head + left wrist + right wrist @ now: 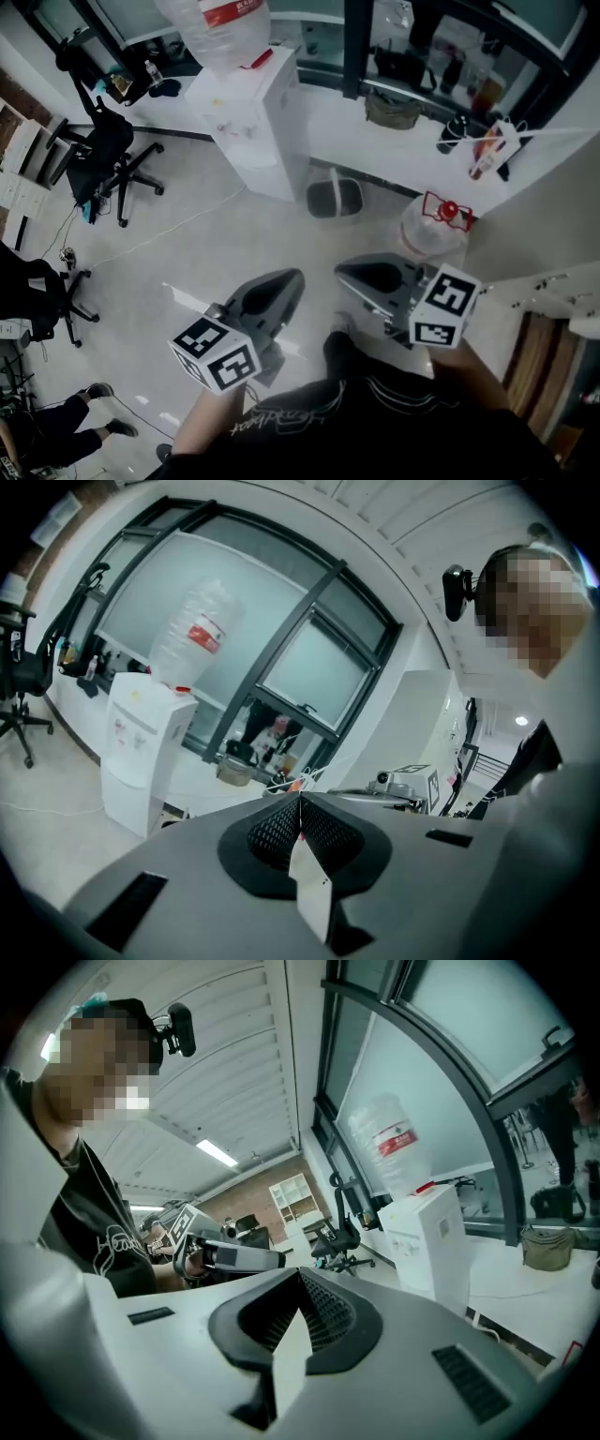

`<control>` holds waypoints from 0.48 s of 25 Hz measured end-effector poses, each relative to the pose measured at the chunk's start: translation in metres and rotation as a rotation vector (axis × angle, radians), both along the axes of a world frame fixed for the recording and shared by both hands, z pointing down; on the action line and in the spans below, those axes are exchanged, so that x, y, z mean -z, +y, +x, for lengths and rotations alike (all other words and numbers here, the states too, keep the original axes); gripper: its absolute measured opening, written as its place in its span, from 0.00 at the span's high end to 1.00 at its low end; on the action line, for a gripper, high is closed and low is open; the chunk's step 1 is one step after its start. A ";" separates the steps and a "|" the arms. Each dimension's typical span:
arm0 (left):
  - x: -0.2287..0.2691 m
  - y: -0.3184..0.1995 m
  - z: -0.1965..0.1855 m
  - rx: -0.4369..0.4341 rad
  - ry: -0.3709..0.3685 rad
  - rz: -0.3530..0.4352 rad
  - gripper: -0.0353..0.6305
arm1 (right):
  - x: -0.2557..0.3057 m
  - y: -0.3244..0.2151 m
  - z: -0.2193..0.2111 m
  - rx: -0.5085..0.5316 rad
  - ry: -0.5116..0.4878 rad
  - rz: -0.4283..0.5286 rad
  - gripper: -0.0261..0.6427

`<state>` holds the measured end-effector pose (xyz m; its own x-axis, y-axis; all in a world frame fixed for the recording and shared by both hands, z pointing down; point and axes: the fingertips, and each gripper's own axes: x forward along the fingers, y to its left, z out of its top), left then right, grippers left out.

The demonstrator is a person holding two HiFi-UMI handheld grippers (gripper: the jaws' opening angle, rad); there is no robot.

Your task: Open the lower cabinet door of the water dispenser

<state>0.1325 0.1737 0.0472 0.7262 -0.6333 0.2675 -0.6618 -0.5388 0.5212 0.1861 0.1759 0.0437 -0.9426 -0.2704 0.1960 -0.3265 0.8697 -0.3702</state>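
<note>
White water dispenser (255, 127) stands well ahead; your left gripper (296, 276), clenched empty like your right gripper (341, 270), sits nearer its front

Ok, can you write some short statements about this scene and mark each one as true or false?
1. A big bottle sits on top of the water dispenser. True.
2. The left gripper touches the water dispenser. False: it is held well away from it.
3. The left gripper's jaws are together, with nothing between them. True.
4. In the head view, the office chair stands to the right of the water dispenser. False: it stands to the left.
</note>
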 end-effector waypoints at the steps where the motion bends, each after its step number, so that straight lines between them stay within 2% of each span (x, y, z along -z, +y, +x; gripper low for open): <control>1: -0.006 -0.019 0.000 0.006 -0.001 -0.005 0.94 | -0.006 -0.019 0.002 -0.001 0.009 0.002 0.94; 5: -0.030 -0.076 0.002 0.030 -0.011 -0.054 0.94 | -0.030 -0.077 0.010 -0.004 0.029 -0.040 0.94; 12: -0.080 -0.132 -0.004 0.054 -0.047 -0.105 0.94 | -0.080 -0.135 -0.001 0.010 0.062 -0.081 0.94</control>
<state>0.1289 0.0412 0.1270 0.6771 -0.6377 0.3672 -0.7132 -0.4460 0.5407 0.1854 0.0406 0.1236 -0.9305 -0.2422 0.2747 -0.3425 0.8409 -0.4190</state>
